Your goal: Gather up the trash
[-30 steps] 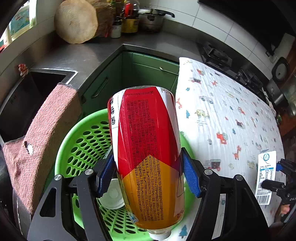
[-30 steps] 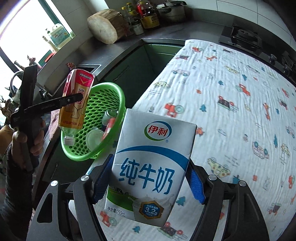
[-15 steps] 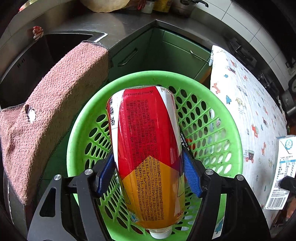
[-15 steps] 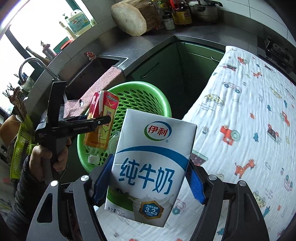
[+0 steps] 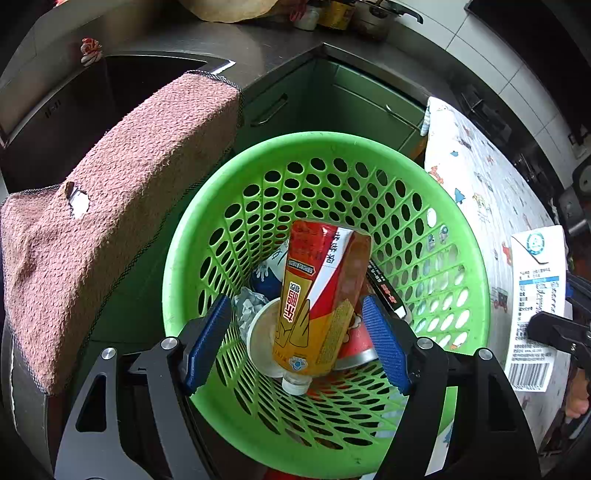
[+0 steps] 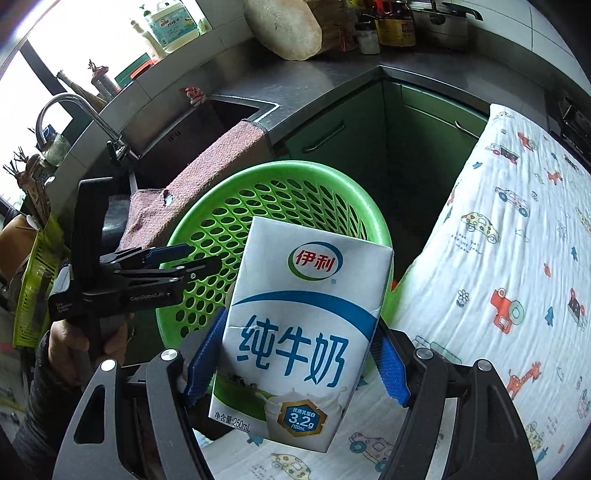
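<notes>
A red and yellow plastic bottle [image 5: 317, 295] lies neck down inside the green perforated basket [image 5: 332, 138], on a white cup [image 5: 260, 332], crumpled foil [image 5: 247, 302] and a red can [image 5: 356, 345]. My left gripper [image 5: 295, 306] hangs over the basket with its jaws opening. The blue pads [image 5: 207, 339] stand clear of the bottle. My right gripper [image 6: 301, 332] is shut on a white and blue milk carton [image 6: 303, 325], held upright just in front of the basket [image 6: 295, 166]. The carton [image 5: 535, 295] also shows at the right edge of the left wrist view. A hand holds the left gripper [image 6: 201, 258] at the basket's left rim.
A pink towel [image 5: 110, 221] drapes over the counter edge beside the sink [image 5: 74, 110], left of the basket. A table with a cartoon-print cloth [image 6: 517, 258] lies to the right. Green cabinets [image 6: 351, 122] stand behind. A faucet [image 6: 74, 107] and a round chopping block [image 6: 284, 26] are farther back.
The left gripper came down over the basket and its jaws spread. The bottle left the pads and dropped into the basket. The right gripper carried the carton closer to the basket.
</notes>
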